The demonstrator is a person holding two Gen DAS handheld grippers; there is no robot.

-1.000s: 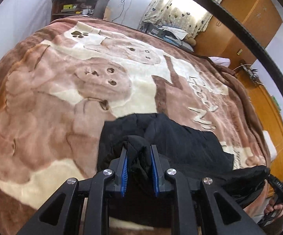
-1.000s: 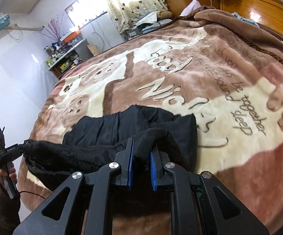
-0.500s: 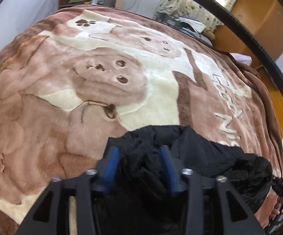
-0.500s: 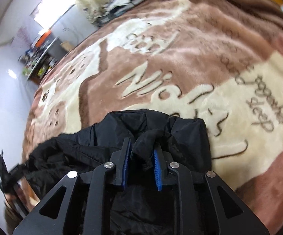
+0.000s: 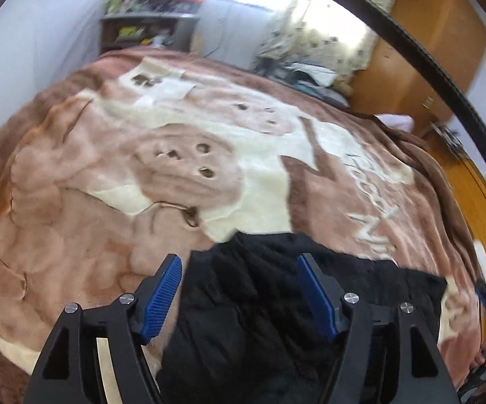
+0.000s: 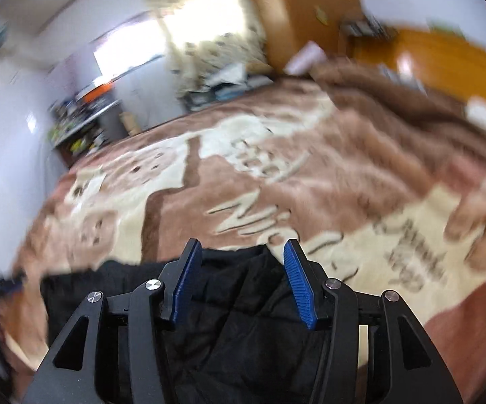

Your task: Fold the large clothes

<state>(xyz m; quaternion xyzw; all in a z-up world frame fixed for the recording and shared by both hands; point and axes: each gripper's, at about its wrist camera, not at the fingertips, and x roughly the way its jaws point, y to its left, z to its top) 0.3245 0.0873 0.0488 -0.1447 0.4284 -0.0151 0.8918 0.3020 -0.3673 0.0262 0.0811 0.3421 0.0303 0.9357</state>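
Left wrist view, nearest first: the left gripper (image 5: 239,289), black with blue ribbed pads, has its jaws spread wide and holds nothing. Between and just beyond the pads lies the black padded garment (image 5: 276,306), a rumpled, quilted-looking piece of clothing resting on the near part of the bed. At the lower right edge, part of the other tool and some fingers are just visible, blurred.

Right wrist view, nearest first: the right gripper (image 6: 239,279) is likewise spread wide and empty, poised over the same black garment (image 6: 229,333), which fills the lower middle of the picture. This view is smeared by motion, so fine detail is lost.

Both claws being wide apart above cloth that lies slack on the bed suggests a fold has been laid down and let go; the garment looks bunched rather than neat, so more folds are probably needed.

Under the garment is a plush brown and cream blanket (image 5: 115,202) printed with cartoon bears and large cream lettering, covering the whole bed. Farther off stand a cluttered dark shelf unit (image 5: 142,30) against a white wall, a bright window with a patterned curtain (image 5: 313,40), and an orange wooden wardrobe (image 5: 421,57).
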